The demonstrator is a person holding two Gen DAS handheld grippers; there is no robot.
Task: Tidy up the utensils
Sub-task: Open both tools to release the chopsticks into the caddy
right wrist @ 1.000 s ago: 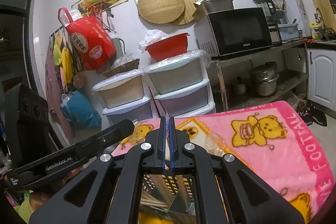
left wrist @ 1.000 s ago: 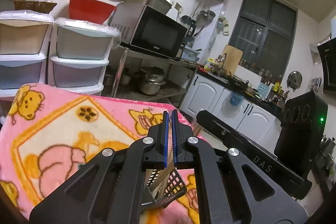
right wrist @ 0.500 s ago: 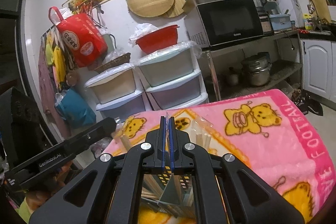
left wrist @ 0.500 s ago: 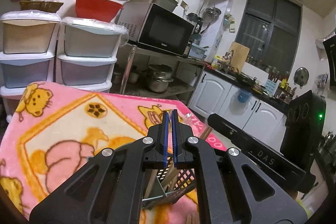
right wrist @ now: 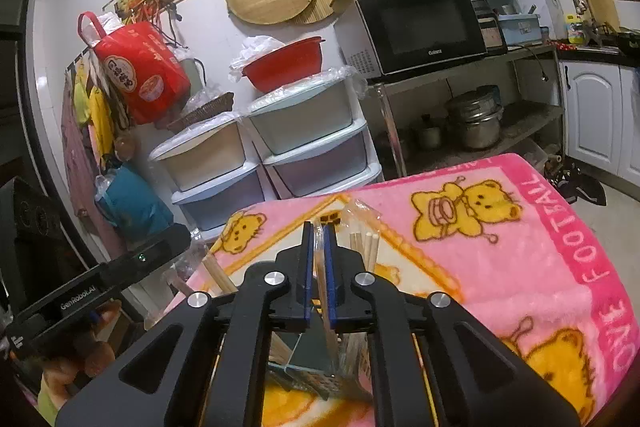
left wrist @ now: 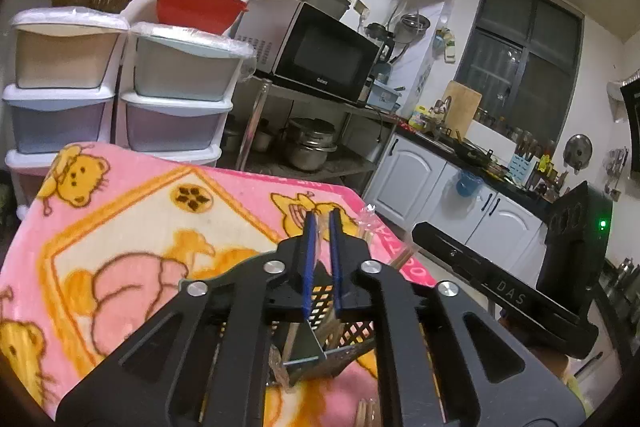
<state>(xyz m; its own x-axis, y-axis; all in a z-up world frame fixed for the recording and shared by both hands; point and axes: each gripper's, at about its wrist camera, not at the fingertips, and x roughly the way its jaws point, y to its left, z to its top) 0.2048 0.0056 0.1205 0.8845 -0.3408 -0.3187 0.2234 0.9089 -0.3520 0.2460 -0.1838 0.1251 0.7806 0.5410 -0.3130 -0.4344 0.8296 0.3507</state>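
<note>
Both grippers hover over the mesh holder (left wrist: 320,311) at the lower centre of each view, on the pink blanket (right wrist: 520,247). The left gripper (left wrist: 321,227) has just opened a narrow gap and holds nothing. The right gripper (right wrist: 316,231) has also just opened a little, with a wrapped chopstick (right wrist: 320,267) between its pads (whether it is gripped, I cannot tell). I judge this the dropping step; next, open wider and lift clear.

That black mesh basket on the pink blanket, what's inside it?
The black mesh basket holds plastic-wrapped wooden chopsticks standing upright, split by a metal divider. Both grippers hide most of its inside, so the count and the bottom cannot be seen.
</note>
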